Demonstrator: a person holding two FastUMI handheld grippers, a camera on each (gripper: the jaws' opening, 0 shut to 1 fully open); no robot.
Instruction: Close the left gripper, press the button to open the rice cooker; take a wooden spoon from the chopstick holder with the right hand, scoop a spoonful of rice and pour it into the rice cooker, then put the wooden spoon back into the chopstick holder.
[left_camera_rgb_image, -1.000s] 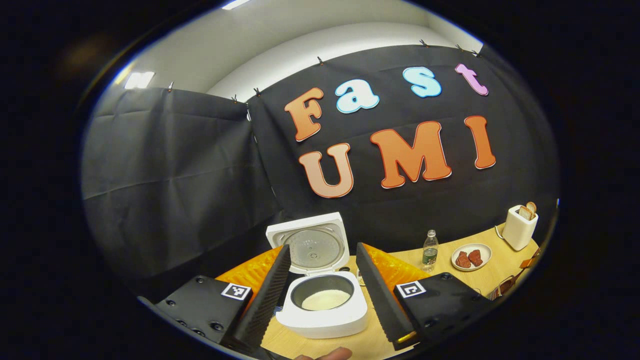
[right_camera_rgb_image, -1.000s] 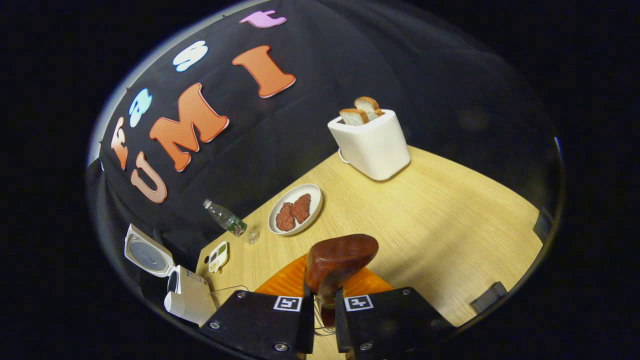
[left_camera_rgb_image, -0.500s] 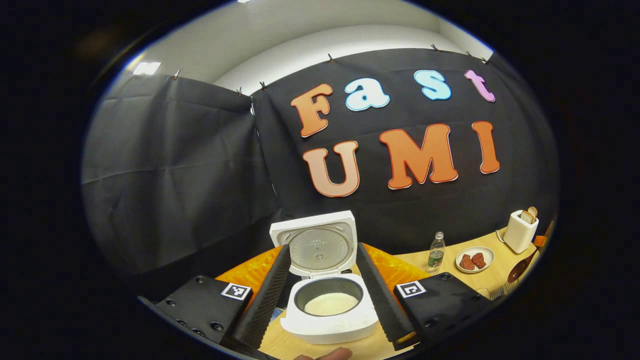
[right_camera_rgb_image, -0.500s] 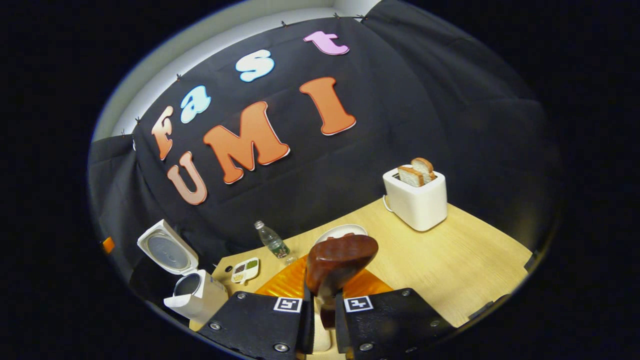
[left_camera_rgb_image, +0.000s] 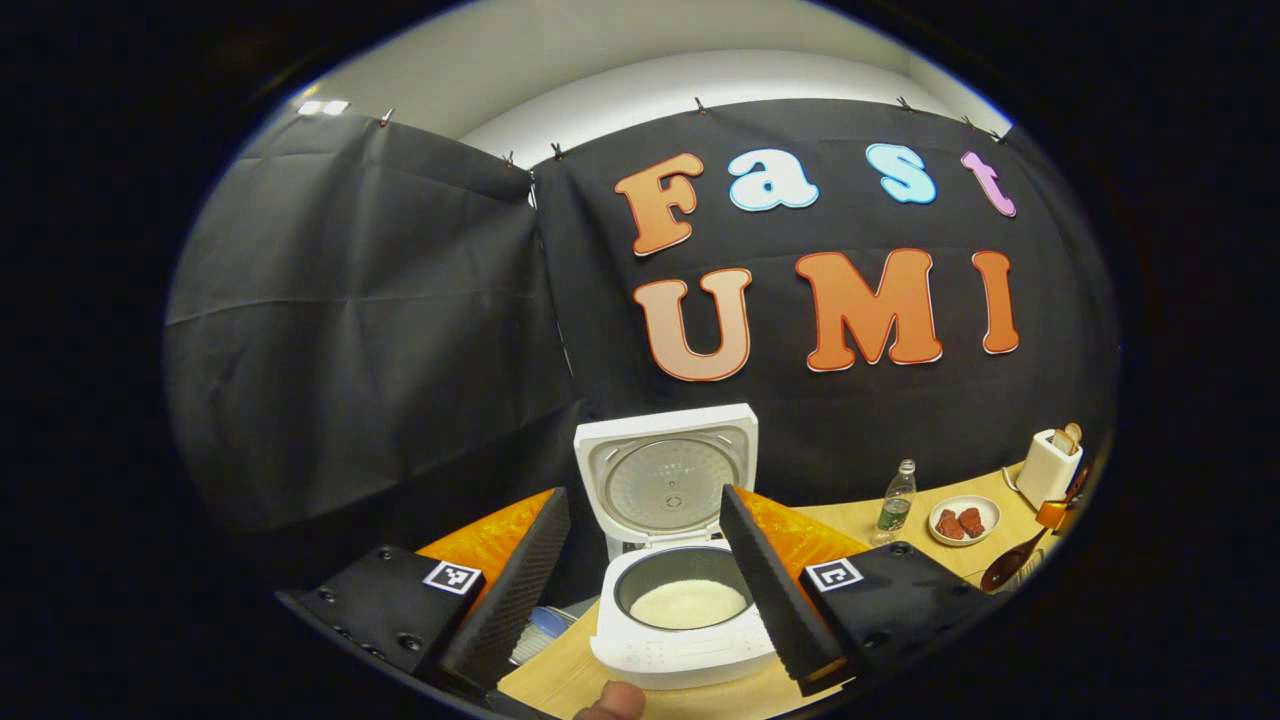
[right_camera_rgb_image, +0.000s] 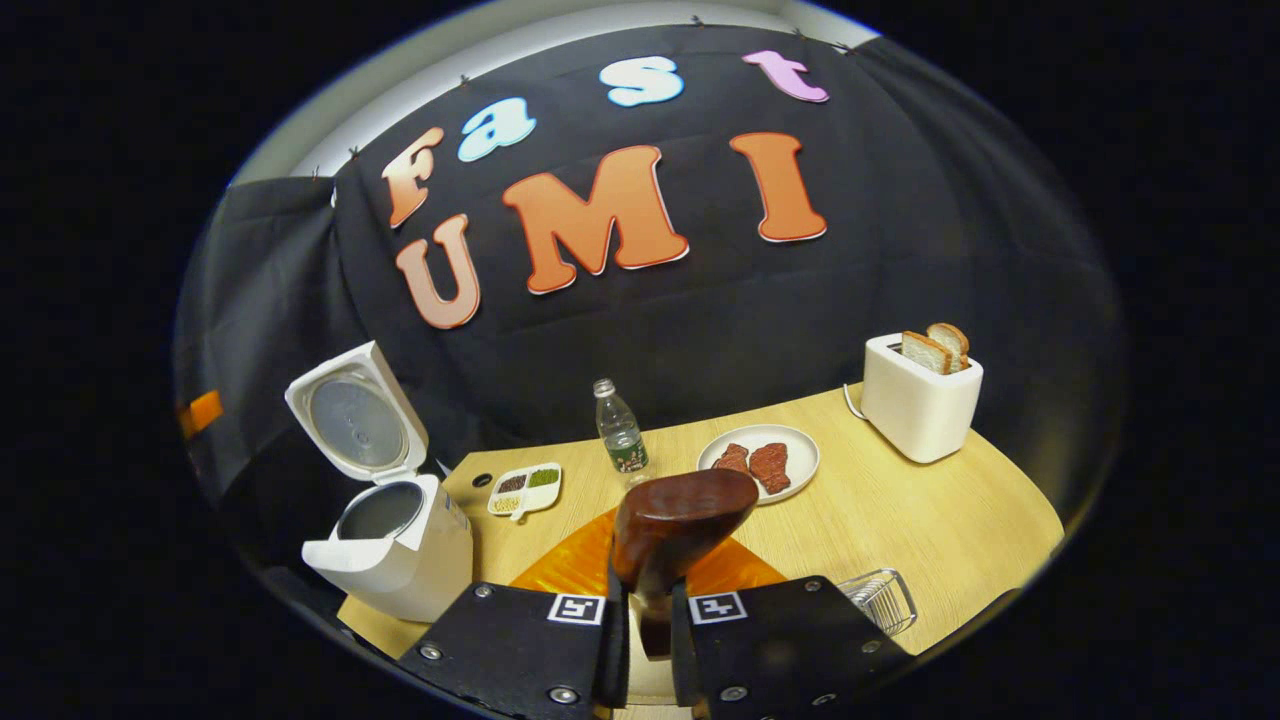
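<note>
The white rice cooker (left_camera_rgb_image: 685, 640) stands open on the table, its lid (left_camera_rgb_image: 667, 480) upright and white rice (left_camera_rgb_image: 688, 604) in the pot. My left gripper (left_camera_rgb_image: 640, 590) is open just in front of it, one finger to each side of the pot. My right gripper (right_camera_rgb_image: 648, 605) is shut on the handle of the dark wooden spoon (right_camera_rgb_image: 682, 522), whose bowl stands up above the fingers. From the right gripper view the cooker (right_camera_rgb_image: 395, 560) is low on the left. The wire chopstick holder (right_camera_rgb_image: 880, 598) sits at the table's near edge to the right. In the left gripper view the spoon (left_camera_rgb_image: 1003, 570) shows far right.
On the wooden table (right_camera_rgb_image: 900, 520) stand a water bottle (right_camera_rgb_image: 620, 432), a plate with two red pieces (right_camera_rgb_image: 760, 464), a white toaster with bread (right_camera_rgb_image: 920, 405) and a small divided dish (right_camera_rgb_image: 526, 490). A fingertip (left_camera_rgb_image: 610, 700) shows at the bottom of the left gripper view.
My right gripper, still holding the spoon, has swung left and levelled, bringing the cooker and the wire holder into view. The left gripper has drifted slightly, staying open in front of the cooker.
</note>
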